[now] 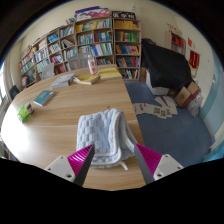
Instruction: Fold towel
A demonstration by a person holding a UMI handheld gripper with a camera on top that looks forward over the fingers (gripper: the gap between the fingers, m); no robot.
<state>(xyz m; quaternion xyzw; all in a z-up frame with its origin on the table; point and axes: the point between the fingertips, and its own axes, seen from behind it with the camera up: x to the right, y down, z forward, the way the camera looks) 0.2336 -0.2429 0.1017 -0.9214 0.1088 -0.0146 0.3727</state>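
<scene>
A pale grey-blue towel [103, 135] lies folded in layers on the wooden table [62, 118], just ahead of my fingers. A small white tag sticks out from its near edge. My gripper [113, 159] is open and empty. Its two magenta pads stand wide apart at either side of the towel's near edge, the left fingertip [83, 156] near the left corner and the right fingertip [144, 156] just off the right side. Nothing is between the pads except the towel's near edge and bare table.
A blue book [44, 97] and a green item [24, 113] lie on the table's left part. A bottle [92, 66] stands at the far end. Bookshelves [95, 42] line the back wall. A dark chair [164, 68] and scattered papers [162, 104] are on the floor at right.
</scene>
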